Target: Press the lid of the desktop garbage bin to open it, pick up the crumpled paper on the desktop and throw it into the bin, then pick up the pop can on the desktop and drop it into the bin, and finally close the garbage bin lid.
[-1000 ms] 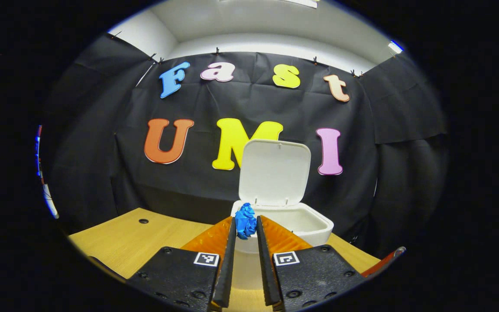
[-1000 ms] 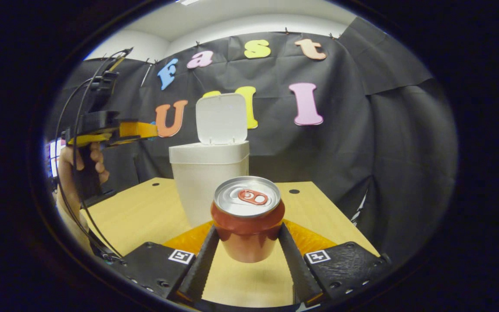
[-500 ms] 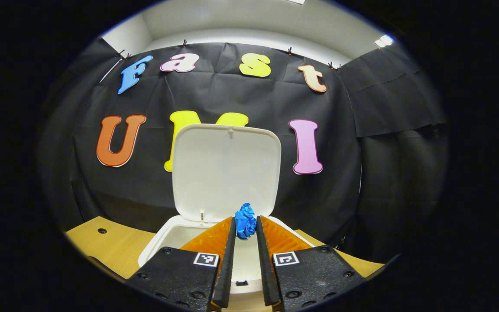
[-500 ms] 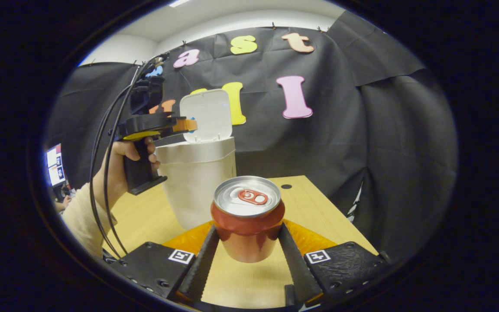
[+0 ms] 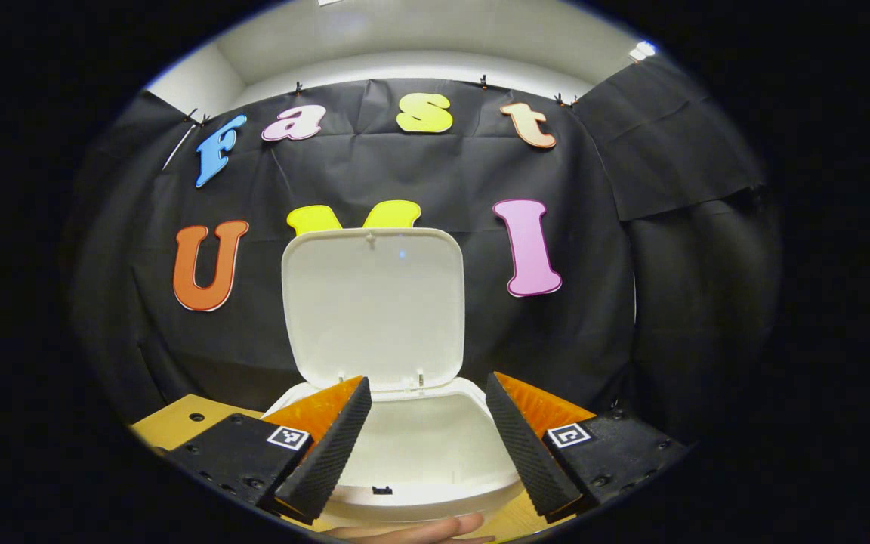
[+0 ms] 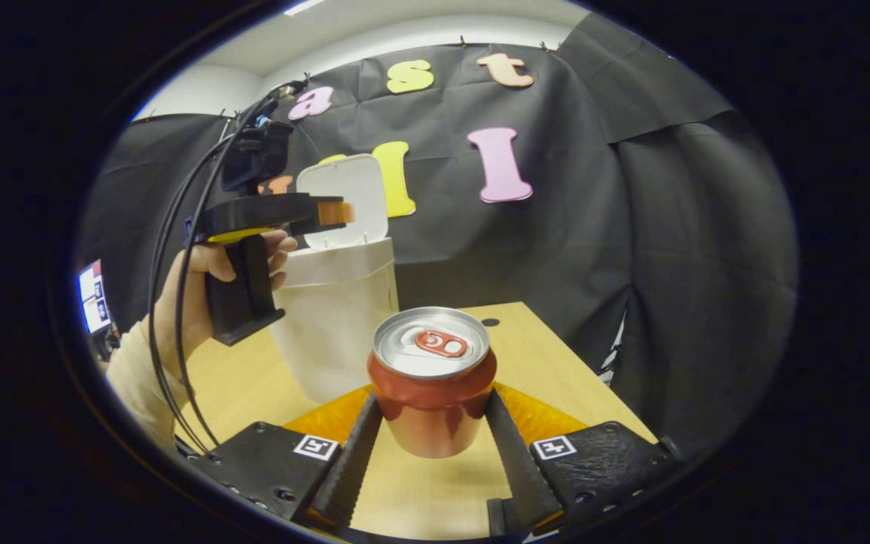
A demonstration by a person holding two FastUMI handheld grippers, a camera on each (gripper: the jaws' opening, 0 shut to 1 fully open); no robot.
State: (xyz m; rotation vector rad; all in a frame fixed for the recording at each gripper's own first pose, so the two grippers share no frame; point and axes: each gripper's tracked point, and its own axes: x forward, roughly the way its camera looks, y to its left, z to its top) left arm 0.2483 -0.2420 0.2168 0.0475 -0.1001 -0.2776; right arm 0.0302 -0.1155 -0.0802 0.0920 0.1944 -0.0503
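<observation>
The white bin (image 5: 405,495) stands right under my left gripper (image 5: 427,381), which hangs open over its mouth with nothing between the fingers. Its lid (image 5: 372,306) stands upright behind the opening. In the right gripper view my right gripper (image 6: 433,399) is shut on an upright red pop can (image 6: 431,370) with a silver top, over the wooden table (image 6: 548,363). Farther off and to the left there stands the bin (image 6: 333,317) with its raised lid (image 6: 344,198). A hand holds the left gripper (image 6: 340,213) level above the bin's rim.
The black cloth wall closes in the back and right of the table. A hand and pale sleeve (image 6: 140,363) with trailing cables sit left of the bin. A fingertip (image 5: 420,529) shows at the bottom edge of the left gripper view.
My left gripper moved forward over the bin, then opened, and the blue crumpled paper left its fingers. The right gripper kept its hold on the can and swung slightly right.
</observation>
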